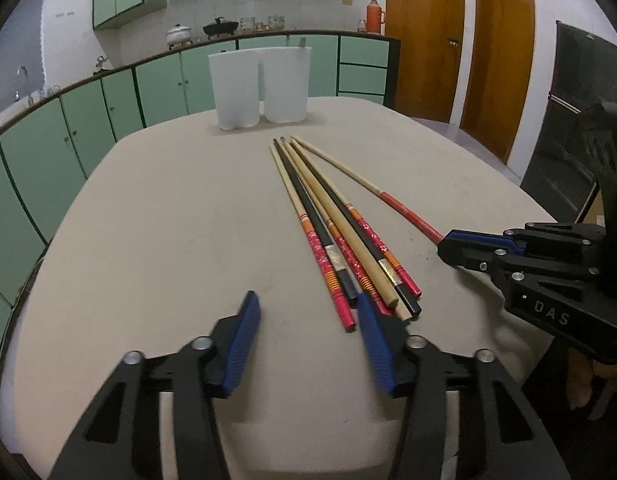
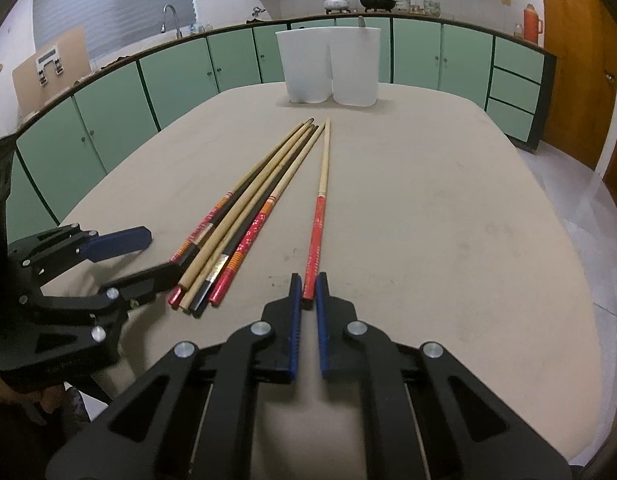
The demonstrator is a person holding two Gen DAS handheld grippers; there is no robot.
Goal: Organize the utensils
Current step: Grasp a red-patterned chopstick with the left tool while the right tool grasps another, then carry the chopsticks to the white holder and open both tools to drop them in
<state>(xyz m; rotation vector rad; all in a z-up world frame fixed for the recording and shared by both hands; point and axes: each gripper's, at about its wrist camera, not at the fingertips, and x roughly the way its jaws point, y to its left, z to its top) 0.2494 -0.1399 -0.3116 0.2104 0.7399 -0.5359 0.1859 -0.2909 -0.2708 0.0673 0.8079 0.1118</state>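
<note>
My right gripper has its jaws drawn narrow around the red-handled end of a single chopstick, which lies on the beige table apart from the others, its pale tip pointing toward the far side; the blue pads sit right against it on both sides, so I take it as gripped. My left gripper has its jaws part-way apart with only bare table between them; its right finger lies just beside the near ends of the bundle of chopsticks, and from the right wrist view the black fingertip looks to touch those ends, though I cannot tell for sure. The bundle holds several sticks, black, pale wood and red-patterned, lying close together and fanning slightly, thin tips toward the far side. Beyond the tips, at the table's far edge, stands a white two-part holder, upright, with a handle showing above the rim of its right compartment. Green cabinets run behind the table.
</note>
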